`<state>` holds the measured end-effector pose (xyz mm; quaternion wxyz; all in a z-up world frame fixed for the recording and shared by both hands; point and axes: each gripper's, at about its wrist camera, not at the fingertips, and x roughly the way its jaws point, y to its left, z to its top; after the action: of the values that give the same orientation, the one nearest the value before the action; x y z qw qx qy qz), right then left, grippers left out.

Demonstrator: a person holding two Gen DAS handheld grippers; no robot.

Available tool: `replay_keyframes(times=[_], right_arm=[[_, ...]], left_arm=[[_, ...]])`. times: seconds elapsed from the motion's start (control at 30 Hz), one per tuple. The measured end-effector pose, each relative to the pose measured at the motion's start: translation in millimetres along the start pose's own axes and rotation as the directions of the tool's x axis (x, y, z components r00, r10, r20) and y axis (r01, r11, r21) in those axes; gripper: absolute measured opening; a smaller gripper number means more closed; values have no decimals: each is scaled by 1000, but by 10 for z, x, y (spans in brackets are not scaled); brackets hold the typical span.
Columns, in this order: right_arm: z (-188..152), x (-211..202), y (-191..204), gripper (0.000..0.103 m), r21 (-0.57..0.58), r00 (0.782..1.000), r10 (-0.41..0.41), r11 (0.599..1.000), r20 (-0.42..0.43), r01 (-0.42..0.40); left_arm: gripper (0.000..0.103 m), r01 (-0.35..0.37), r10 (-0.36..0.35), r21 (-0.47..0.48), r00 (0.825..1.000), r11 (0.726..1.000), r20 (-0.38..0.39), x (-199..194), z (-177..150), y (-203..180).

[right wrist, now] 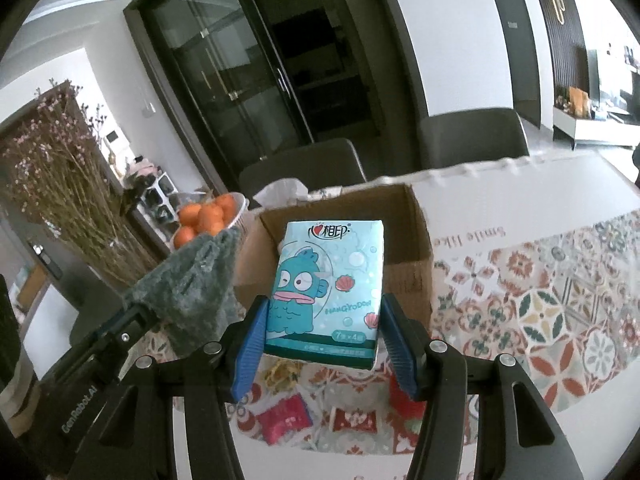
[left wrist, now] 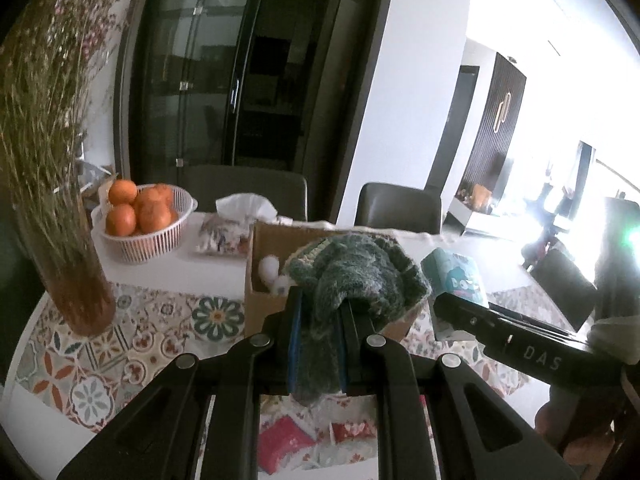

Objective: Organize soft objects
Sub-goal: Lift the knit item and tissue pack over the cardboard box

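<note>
- Over the tiled-pattern tablecloth (right wrist: 560, 300), both grippers are hanging in the air in front of an open cardboard box (right wrist: 404, 236), plain brown and corrugated-looking, square-cornered.
- The left gripper (left wrist: 320, 312) is pinching its jaws narrow on a fuzzy grey-green knit piece (left wrist: 356, 276); it's bunching up in chunky, lumpy folds above the fingers, with a tail of it dangling below them.
- The right gripper (right wrist: 324, 336) is clamping a soft pack of tissues (right wrist: 328, 284) between ribbed blue pads (right wrist: 250, 354), jaws sitting mid-width. The pack is a glossy teal plastic rectangle with a cartoon fish on it, standing upright.
- Inside the box, a couple of smooth white rounded things (left wrist: 270, 270) are sitting at the left wall; can't tell what they are.
- Behind the box, a white slotted plastic basket (left wrist: 148, 240) is holding round oranges (left wrist: 120, 220).
- A crinkly tissue pouch (left wrist: 228, 232) is lying beside that basket.
- Far left, wispy dried flowers (left wrist: 44, 120) are standing in a brown vase.
</note>
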<state>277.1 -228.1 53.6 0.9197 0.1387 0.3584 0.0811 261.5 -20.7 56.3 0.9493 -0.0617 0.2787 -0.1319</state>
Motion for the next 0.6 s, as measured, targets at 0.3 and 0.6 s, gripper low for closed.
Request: replay_keyframes(times=[0.3,0.6], right_arm=[[254,10,37,56,-36,1000,1,999,27,0],[568,212,23,56,-66,1000,-10,998,21,11]], left_arm=[[16,4,-5,12,1000,1000,28,88,254,-56],[16,-18,14,65,998,998,54,344,528,-89]])
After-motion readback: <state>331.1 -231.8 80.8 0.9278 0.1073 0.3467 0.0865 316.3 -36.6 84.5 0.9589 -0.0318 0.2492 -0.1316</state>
